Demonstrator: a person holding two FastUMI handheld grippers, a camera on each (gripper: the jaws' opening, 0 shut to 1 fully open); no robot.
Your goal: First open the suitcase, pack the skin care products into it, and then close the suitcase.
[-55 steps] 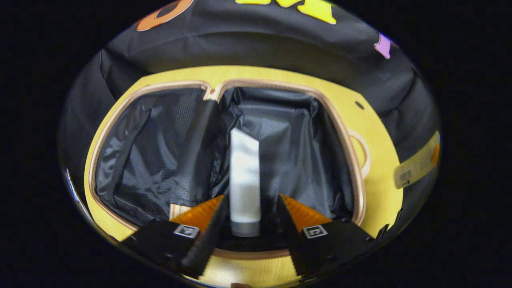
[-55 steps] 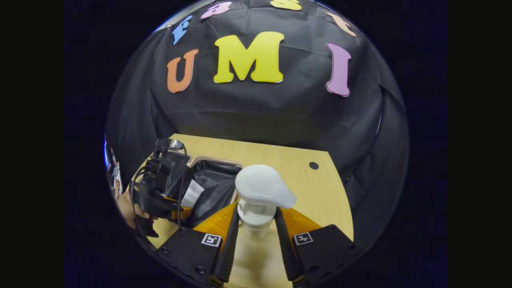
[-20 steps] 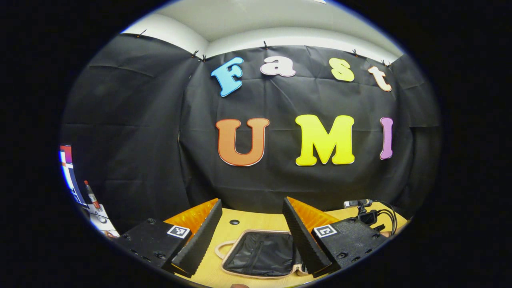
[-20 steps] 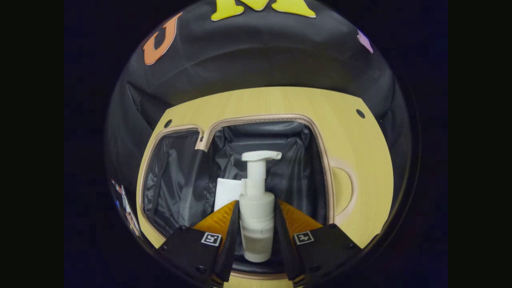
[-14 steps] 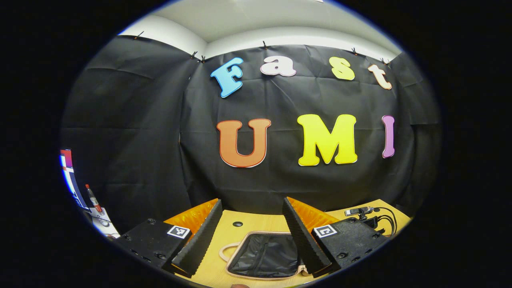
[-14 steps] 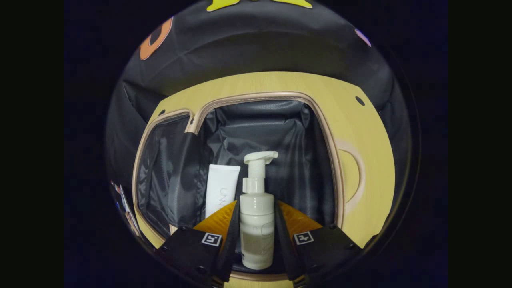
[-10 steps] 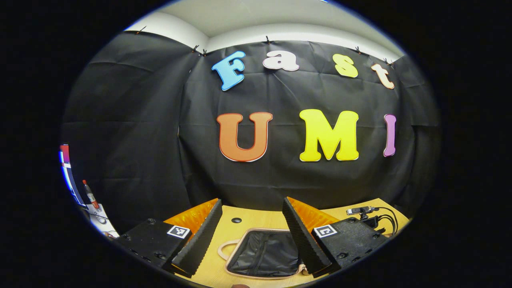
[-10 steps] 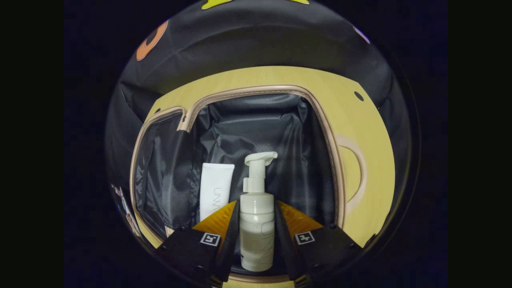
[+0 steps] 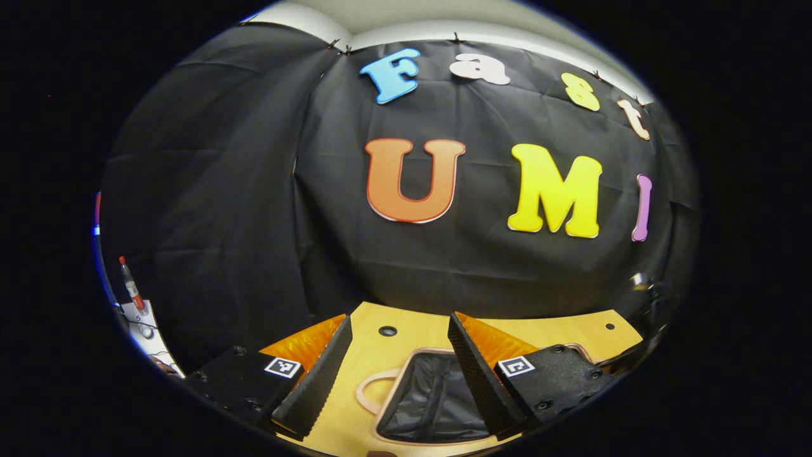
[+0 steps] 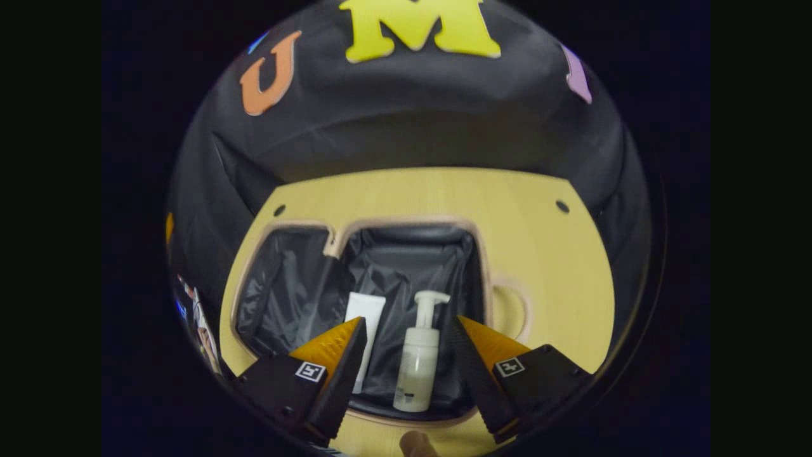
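Suitcase [image 10: 406, 254]: open on the worktop [image 10: 545, 254]. Tube [image 10: 365, 317], then pump bottle [image 10: 415, 358], lying in its right half. Left gripper [image 9: 396, 374], right gripper [image 10: 406, 374]: jaws apart, empty. Step: packing apparently done. Next: swing the lid over, closing the suitcase.

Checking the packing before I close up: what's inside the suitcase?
In the right gripper view, the open suitcase holds a white tube and a white pump bottle, lying side by side. The right gripper's jaws hide the tube's lower end.

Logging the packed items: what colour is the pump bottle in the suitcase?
White; the pump bottle shows best in the right gripper view.
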